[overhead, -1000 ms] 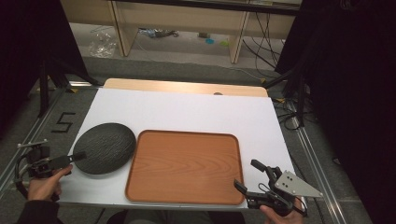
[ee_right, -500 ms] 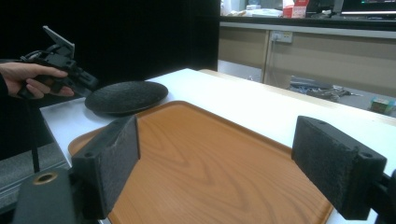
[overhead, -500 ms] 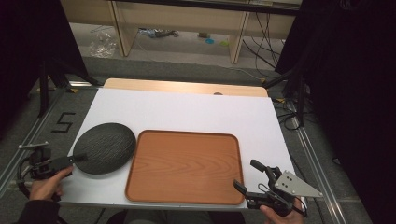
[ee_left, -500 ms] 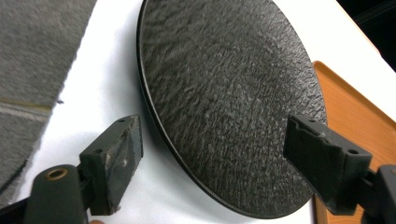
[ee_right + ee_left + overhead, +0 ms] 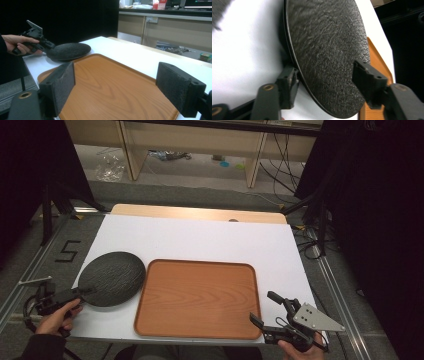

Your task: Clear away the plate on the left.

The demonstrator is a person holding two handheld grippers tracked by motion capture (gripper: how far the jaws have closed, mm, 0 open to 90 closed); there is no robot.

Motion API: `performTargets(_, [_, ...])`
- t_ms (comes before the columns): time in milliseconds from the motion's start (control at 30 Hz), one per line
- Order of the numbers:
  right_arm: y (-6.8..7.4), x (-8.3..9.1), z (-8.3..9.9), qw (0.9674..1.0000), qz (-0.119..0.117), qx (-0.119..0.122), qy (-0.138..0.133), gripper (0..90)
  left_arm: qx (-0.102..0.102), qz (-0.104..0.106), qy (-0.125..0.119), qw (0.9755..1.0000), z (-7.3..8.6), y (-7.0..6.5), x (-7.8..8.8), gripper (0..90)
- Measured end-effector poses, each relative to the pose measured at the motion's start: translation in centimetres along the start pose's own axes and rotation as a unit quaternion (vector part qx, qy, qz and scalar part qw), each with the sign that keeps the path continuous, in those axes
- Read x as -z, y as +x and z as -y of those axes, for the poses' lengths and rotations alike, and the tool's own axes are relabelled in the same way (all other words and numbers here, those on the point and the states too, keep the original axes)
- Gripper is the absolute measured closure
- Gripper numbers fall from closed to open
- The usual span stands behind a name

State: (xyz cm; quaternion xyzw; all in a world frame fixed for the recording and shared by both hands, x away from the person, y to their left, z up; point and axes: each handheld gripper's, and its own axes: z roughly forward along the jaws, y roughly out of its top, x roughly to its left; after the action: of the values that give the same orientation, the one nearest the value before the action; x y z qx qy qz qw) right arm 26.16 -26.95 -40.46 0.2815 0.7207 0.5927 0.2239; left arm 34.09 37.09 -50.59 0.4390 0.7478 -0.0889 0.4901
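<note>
At table's left edge, left gripper (image 5: 82, 292) fingers straddling plate (image 5: 112, 277) rim, seemingly untouching

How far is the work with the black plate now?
Done: the left claw has reached the black plate, rim between its jaws, which have just been closing. In hand: the grip, one pad not yet touching. Left: presumably moving it to the wooden tray. The right claw waits open.
</note>
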Motion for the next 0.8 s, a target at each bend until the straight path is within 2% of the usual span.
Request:
performTargets(67, [0.0,0.0,0.0,1.0000,0.000,0.000,0.003,17.2,0.031,0.016,-0.005,0.9994,0.2,0.7,0.0,51.3])
performTargets(100, [0.0,0.0,0.0,1.0000,0.000,0.000,0.003,17.2,0.031,0.016,-0.005,0.9994,0.2,0.7,0.0,53.0])
performTargets(133, [0.1,0.0,0.0,1.0000,-0.001,-0.001,0.002,17.1,0.041,0.024,-0.009,0.9988,0.3,1.0,0.0,55.0])
performTargets(167, [0.1,0.0,0.0,1.0000,-0.002,0.000,0.001,17.2,0.043,0.017,-0.010,0.9989,0.4,0.9,0.0,55.9])
performTargets(233, [0.1,-0.1,0.0,1.0000,0.000,0.000,0.001,17.2,0.044,0.016,-0.012,0.9988,0.4,0.9,-0.1,56.5])
performTargets(300, [0.1,0.0,0.0,1.0000,0.001,-0.003,0.003,17.2,0.048,0.013,-0.016,0.9986,0.5,1.1,-0.1,62.7])
performTargets(333, [0.2,0.0,0.0,1.0000,0.001,-0.008,0.005,17.2,0.051,0.019,-0.017,0.9984,0.6,1.3,0.0,62.7])
performTargets(367, [0.1,-0.1,0.0,1.0000,-0.005,-0.002,0.004,17.2,0.059,0.011,-0.022,0.9980,0.7,1.4,0.0,69.4])
performTargets(500, [0.1,-0.1,0.0,1.0000,-0.005,0.004,0.002,17.2,0.064,0.010,-0.025,0.9976,0.8,1.6,0.0,75.8])
performTargets(600, [0.1,-0.1,0.0,1.0000,-0.002,0.005,0.004,17.3,0.093,0.025,-0.034,0.9948,1.1,1.9,0.0,78.4])
performTargets(633, [0.1,-0.1,0.0,1.0000,-0.002,0.004,0.004,17.3,0.102,0.036,-0.041,0.9933,1.1,2.1,0.1,79.7])
performTargets(700, [0.1,-0.1,0.0,1.0000,-0.002,0.004,0.004,17.3,0.103,0.038,-0.047,0.9928,1.2,2.2,0.2,83.4])
performTargets(733, [0.3,0.0,0.0,1.0000,-0.001,-0.003,0.009,17.4,0.096,0.050,-0.056,0.9926,1.1,1.9,0.4,83.8])
performTargets(800, [0.3,0.0,0.0,1.0000,-0.001,-0.004,0.008,17.4,0.098,0.048,-0.058,0.9924,1.1,1.8,0.4,83.8])
